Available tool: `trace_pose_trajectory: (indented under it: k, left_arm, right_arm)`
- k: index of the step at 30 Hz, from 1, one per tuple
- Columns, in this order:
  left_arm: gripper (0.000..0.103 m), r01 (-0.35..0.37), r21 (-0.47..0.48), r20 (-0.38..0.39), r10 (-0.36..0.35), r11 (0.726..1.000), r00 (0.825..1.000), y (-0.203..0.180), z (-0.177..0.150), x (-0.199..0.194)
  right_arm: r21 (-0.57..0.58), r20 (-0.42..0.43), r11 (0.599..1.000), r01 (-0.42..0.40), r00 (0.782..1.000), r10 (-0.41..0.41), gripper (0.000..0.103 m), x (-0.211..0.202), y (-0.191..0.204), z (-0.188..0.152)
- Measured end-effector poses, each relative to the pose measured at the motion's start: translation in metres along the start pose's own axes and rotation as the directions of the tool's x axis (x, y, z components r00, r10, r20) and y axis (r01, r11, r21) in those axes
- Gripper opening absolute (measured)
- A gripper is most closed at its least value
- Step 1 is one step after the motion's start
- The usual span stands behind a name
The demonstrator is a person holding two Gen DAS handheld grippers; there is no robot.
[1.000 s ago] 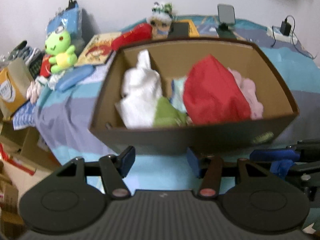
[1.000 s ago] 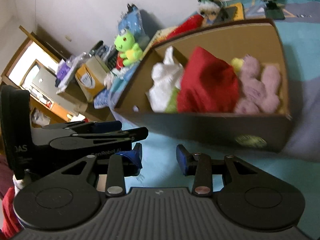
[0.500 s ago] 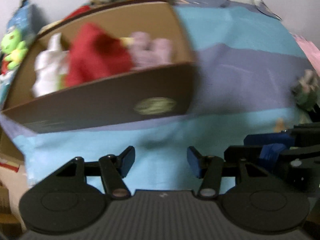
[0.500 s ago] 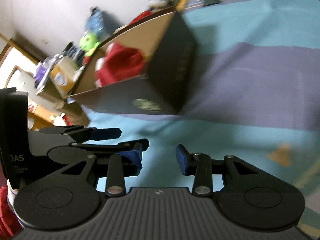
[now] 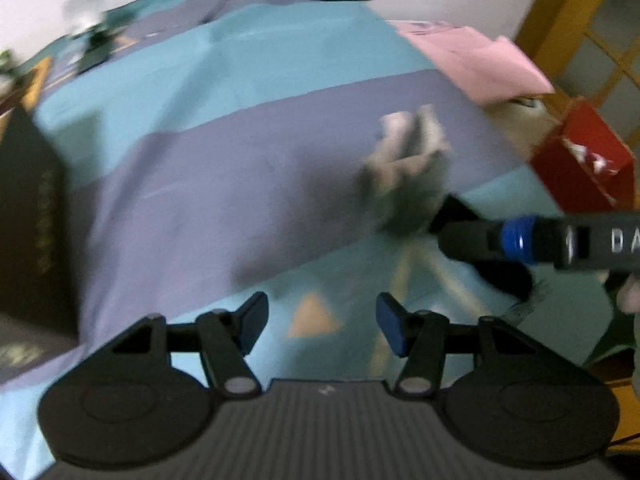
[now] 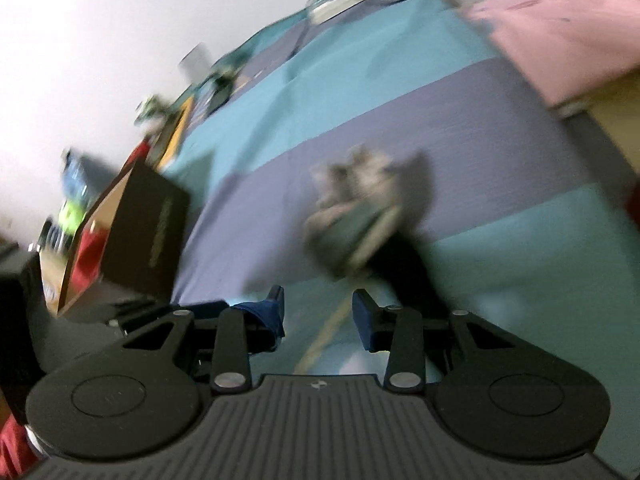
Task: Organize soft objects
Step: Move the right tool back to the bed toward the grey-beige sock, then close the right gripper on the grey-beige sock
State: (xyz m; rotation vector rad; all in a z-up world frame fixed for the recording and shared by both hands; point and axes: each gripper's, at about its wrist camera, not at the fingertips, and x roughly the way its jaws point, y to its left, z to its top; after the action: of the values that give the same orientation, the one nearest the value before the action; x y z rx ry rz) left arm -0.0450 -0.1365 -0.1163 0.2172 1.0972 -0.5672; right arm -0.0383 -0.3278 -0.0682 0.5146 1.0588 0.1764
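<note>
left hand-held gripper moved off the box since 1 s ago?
Yes. The left hand-held gripper has swung right: the cardboard box, earlier centred ahead, now sits at the view's left edge, and a grey plush toy lies ahead.

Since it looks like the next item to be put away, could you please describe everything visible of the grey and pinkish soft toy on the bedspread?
The grey and pinkish soft toy is blurred, so its shape and pose are unclear. It looks plush, pale pink upper parts above a grey-green body. It lies alone on the purple and teal striped bedspread, straddling a purple and a teal band, apart from the dark brown cardboard box. Neither claw touches it.
</note>
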Motion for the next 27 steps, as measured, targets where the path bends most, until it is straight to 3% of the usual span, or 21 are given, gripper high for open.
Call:
trace_pose_trajectory:
  k: [4, 9, 13, 16, 21, 27]
  left_arm:
    - [0.058, 0.068, 0.024, 0.013, -0.069, 0.997, 0.998, -0.017, 0.016, 0.015]
    - [0.058, 0.092, 0.042, 0.051, -0.094, 0.995, 0.994, -0.024, 0.038, 0.028]
    - [0.059, 0.116, 0.011, 0.050, -0.116, 0.993, 0.992, -0.020, 0.050, 0.039]
    - [0.058, 0.145, -0.012, 0.045, -0.144, 0.989, 0.988, -0.017, 0.054, 0.044]
    - [0.055, 0.136, -0.034, 0.055, -0.134, 0.990, 0.989, -0.010, 0.057, 0.041]
    - [0.051, 0.062, -0.051, 0.057, -0.059, 0.997, 0.997, 0.003, 0.055, 0.034]
  right_arm:
    - [0.077, 0.049, 0.997, 0.020, 0.999, -0.024, 0.022, -0.008, -0.027, 0.012]
    - [0.228, 0.073, 0.973, -0.035, 0.997, 0.018, 0.022, 0.001, -0.051, 0.027]
    - [0.286, 0.071, 0.954, -0.086, 0.995, 0.068, 0.022, 0.016, -0.055, 0.037]
    - [0.289, 0.038, 0.952, -0.103, 0.995, 0.096, 0.022, 0.027, -0.053, 0.043]
    - [0.219, -0.010, 0.969, -0.110, 0.993, 0.115, 0.022, 0.044, -0.032, 0.046]
    - [0.152, -0.053, 0.978, -0.145, 0.987, 0.155, 0.022, 0.061, -0.013, 0.048]
